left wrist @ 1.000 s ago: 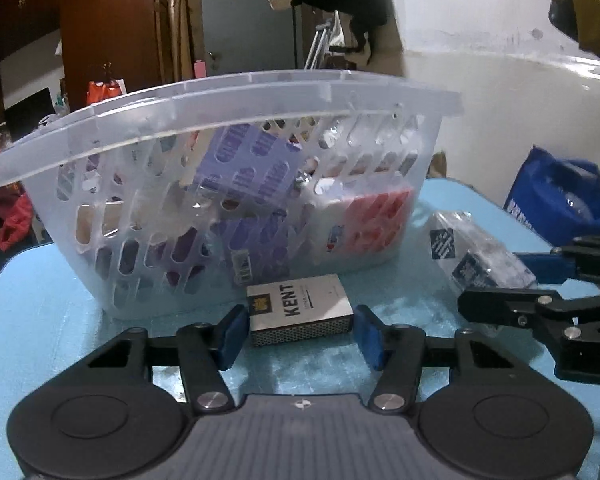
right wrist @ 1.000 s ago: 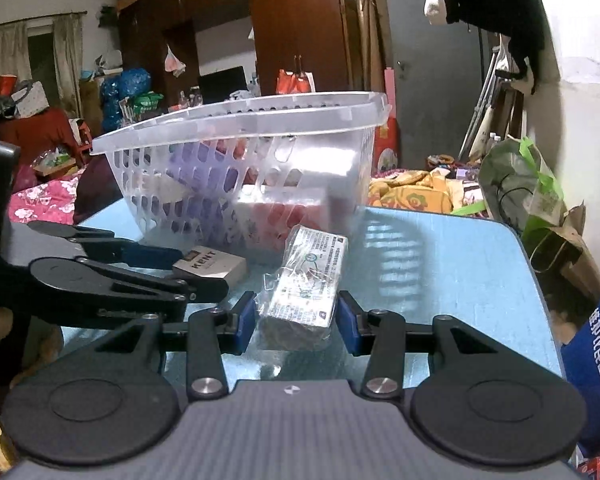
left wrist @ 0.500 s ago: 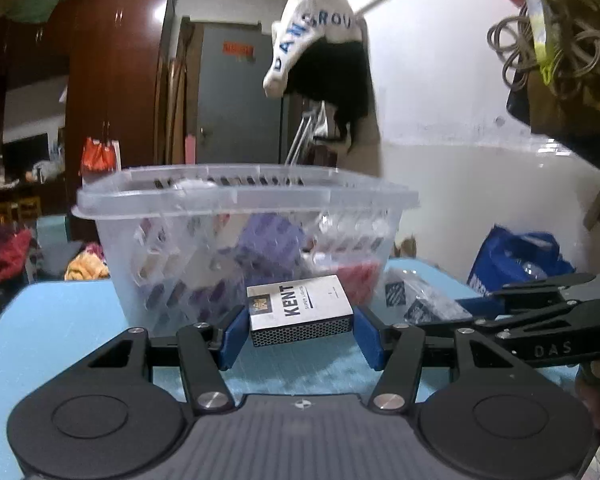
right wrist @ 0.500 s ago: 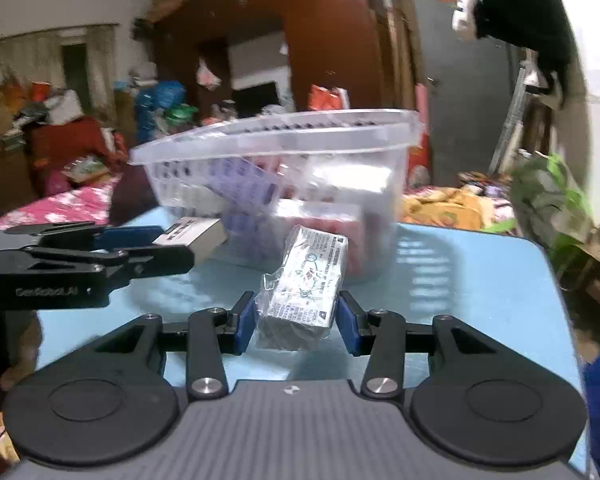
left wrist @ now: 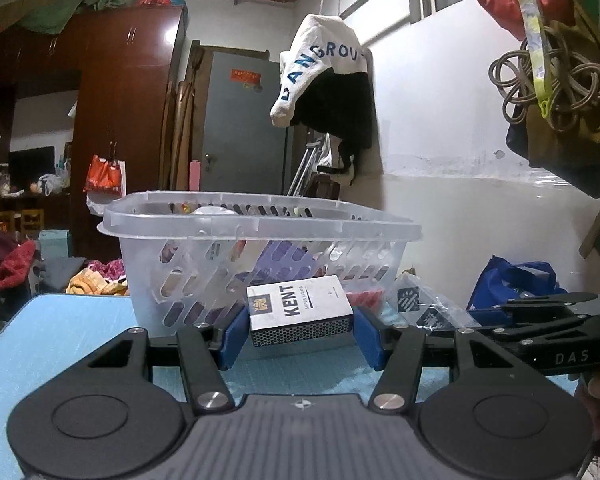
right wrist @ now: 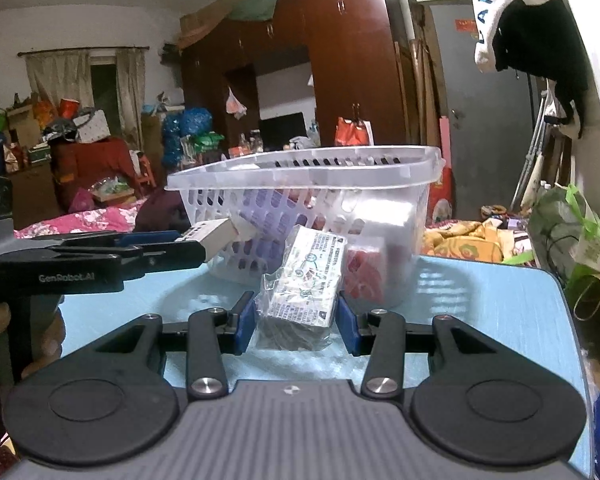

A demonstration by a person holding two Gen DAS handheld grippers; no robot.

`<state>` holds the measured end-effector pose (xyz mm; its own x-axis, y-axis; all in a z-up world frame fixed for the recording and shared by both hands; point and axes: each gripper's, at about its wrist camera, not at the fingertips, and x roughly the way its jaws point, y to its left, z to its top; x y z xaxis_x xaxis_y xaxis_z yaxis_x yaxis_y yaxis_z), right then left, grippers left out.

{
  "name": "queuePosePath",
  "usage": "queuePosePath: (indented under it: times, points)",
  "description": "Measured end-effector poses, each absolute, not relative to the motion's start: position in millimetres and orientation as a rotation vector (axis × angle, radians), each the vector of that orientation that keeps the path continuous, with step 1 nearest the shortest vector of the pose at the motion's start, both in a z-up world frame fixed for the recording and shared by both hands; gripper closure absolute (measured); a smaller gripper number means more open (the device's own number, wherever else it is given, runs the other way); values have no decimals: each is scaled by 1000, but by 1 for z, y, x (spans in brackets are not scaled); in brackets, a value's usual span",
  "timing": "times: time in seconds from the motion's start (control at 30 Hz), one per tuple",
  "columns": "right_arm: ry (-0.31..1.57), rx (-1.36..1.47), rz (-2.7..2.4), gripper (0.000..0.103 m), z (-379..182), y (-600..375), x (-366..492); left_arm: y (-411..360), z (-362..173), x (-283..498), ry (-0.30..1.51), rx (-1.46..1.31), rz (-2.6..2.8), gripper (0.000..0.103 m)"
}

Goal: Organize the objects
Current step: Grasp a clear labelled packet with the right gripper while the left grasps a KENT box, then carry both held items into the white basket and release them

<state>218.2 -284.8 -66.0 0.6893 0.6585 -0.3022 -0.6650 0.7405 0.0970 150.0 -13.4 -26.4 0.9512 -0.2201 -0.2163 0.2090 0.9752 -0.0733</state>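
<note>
The white KENT cigarette pack (left wrist: 299, 309) is clamped between the blue fingers (left wrist: 232, 336) of the left gripper (left wrist: 298, 338), lifted clear of the light blue desk (left wrist: 56, 320) and just in front of the clear slotted plastic basket (left wrist: 260, 222). To its right, the plastic-wrapped packet (right wrist: 302, 286) sits pinched between the fingers (right wrist: 245, 322) of the right gripper (right wrist: 296, 326), also raised above the desk and close to the basket's near wall. The basket stands on the desk and holds purple and red boxes, seen through its slots. Each gripper shows at the edge of the other's view, side by side.
</note>
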Motion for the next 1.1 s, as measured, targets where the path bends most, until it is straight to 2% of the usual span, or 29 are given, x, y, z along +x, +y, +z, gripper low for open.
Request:
queuePosePath:
  times: [0.3, 0.43, 0.53, 0.67, 0.8, 0.87, 0.9, 0.93, 0.97, 1.03, 1.1]
  points:
    - [148, 11, 746, 56, -62, -298, 197, -7, -18, 127, 100, -71, -251, 42]
    - [139, 160, 864, 56, -36, -297, 207, 3, 25, 135, 75, -89, -265, 42]
    - [132, 122, 817, 56, 7, -274, 225, 4, 69, 155, 74, -52, -249, 42]
    - [144, -1, 717, 56, 50, -243, 264, 8, 106, 202, 161, -78, -241, 42]
    - [202, -54, 651, 54, 57, -225, 302, 8, 102, 248, 257, -120, -222, 42]
    - [228, -87, 633, 49, 51, -216, 315, 8, 93, 267, 278, -106, -197, 41]
    - [243, -102, 639, 34, 47, -211, 319, 11, 89, 274, 293, -116, -179, 37]
    - [251, -117, 637, 18, 44, -210, 319, 16, 85, 281, 318, -134, -173, 26]
    - [246, -134, 614, 14, 40, -207, 321, 20, 81, 285, 338, -159, -179, 20]
    - [237, -165, 579, 1, 35, -208, 314, 28, 75, 281, 346, -171, -204, 19]
    - [252, -166, 591, 0, 33, -212, 303, 30, 71, 265, 319, -134, -191, 13]
